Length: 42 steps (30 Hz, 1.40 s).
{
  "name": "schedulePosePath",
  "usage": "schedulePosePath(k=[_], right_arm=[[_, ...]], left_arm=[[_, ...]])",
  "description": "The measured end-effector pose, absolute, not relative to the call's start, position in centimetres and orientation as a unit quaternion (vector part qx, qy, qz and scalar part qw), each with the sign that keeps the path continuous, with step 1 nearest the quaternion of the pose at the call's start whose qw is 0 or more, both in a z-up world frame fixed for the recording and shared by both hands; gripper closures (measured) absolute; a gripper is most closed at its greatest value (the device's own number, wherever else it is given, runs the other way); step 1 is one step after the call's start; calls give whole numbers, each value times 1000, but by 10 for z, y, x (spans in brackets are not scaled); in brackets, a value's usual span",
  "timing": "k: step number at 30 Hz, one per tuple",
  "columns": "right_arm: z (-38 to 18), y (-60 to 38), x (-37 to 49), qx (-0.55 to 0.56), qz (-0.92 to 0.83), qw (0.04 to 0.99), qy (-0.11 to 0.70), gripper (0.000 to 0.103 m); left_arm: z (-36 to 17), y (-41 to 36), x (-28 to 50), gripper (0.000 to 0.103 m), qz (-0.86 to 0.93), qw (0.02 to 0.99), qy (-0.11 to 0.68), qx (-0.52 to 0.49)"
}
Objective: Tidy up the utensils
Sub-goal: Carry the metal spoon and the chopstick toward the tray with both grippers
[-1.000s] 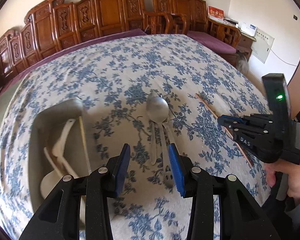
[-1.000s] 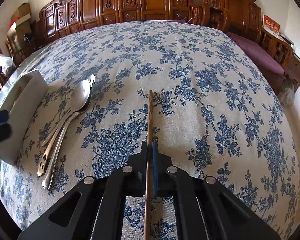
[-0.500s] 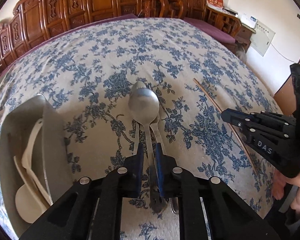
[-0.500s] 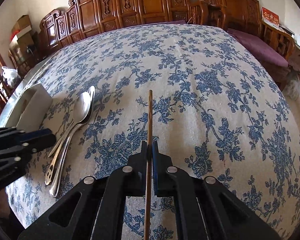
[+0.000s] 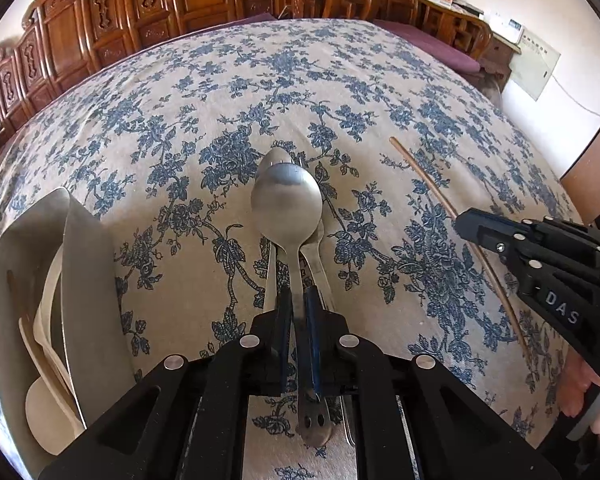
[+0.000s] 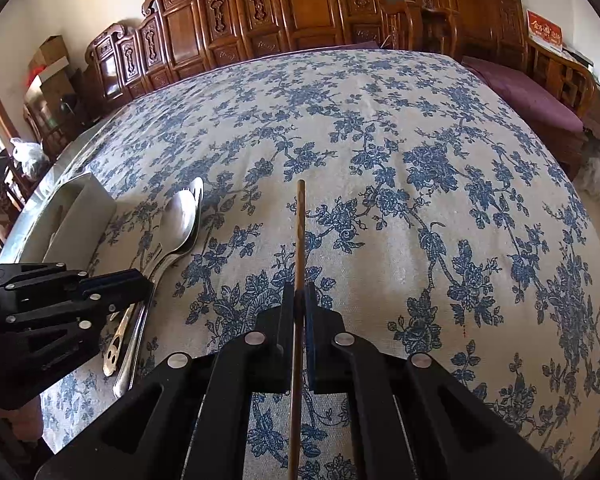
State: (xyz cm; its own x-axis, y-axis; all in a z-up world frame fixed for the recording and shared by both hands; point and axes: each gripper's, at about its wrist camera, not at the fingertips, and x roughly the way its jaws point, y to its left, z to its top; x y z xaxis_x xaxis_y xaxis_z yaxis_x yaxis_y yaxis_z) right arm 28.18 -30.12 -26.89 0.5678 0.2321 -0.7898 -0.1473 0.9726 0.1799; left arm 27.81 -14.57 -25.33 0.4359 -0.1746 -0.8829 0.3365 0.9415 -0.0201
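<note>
My left gripper (image 5: 296, 300) is shut on the handle of a large metal spoon (image 5: 287, 204), which lies on top of two more metal utensils (image 5: 320, 256) on the flowered tablecloth. My right gripper (image 6: 299, 296) is shut on a wooden chopstick (image 6: 300, 224) that points away over the cloth. The right gripper (image 5: 540, 256) and chopstick (image 5: 424, 176) also show in the left wrist view. The left gripper (image 6: 132, 280) shows at the left of the right wrist view, over the spoons (image 6: 176, 220).
A grey utensil tray (image 5: 84, 272) stands at the left, holding white plastic spoons (image 5: 44, 360) and a brown chopstick (image 5: 14, 300). It also shows in the right wrist view (image 6: 80, 208). Carved wooden chairs (image 6: 300, 12) line the table's far edge.
My left gripper moved forward over the spoon handles and closed on the top spoon's handle. My right gripper stays shut on the chopstick and has lifted it slightly.
</note>
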Motion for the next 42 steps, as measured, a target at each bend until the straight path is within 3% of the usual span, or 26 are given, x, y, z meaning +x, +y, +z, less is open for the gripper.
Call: schedulePosePath(k=[10, 42], right_arm=[[-265, -294, 282, 47, 119, 885, 447, 97], [-230, -221, 240, 21, 221, 885, 410, 97]], left_arm=[[-250, -147, 277, 97, -147, 851, 496, 91], [-165, -92, 219, 98, -122, 893, 422, 98]])
